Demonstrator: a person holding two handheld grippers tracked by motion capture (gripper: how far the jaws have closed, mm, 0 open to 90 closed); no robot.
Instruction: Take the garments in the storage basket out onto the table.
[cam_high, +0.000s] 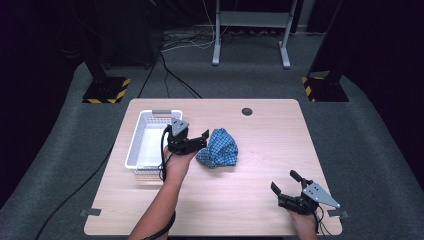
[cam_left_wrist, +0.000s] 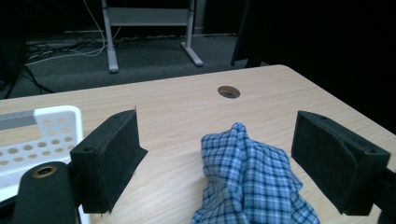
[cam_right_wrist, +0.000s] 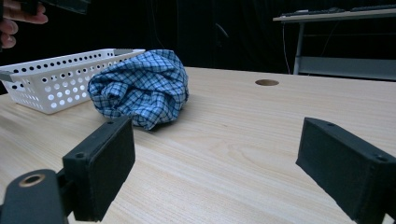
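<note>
A crumpled blue checked cloth lies bunched near the middle of the wooden table. My left gripper hovers open just left of it, its jaws wide apart with the cloth rising between them but untouched. In the right gripper view the cloth sits ahead on the left. My right gripper rests open near the table's front right corner, with bare wood between its jaws.
A white perforated basket stands empty left of the cloth, close behind my left hand; its wall also appears in the right gripper view. A round cable hole marks the table's far edge. Grey carpet, stands and cables surround the table.
</note>
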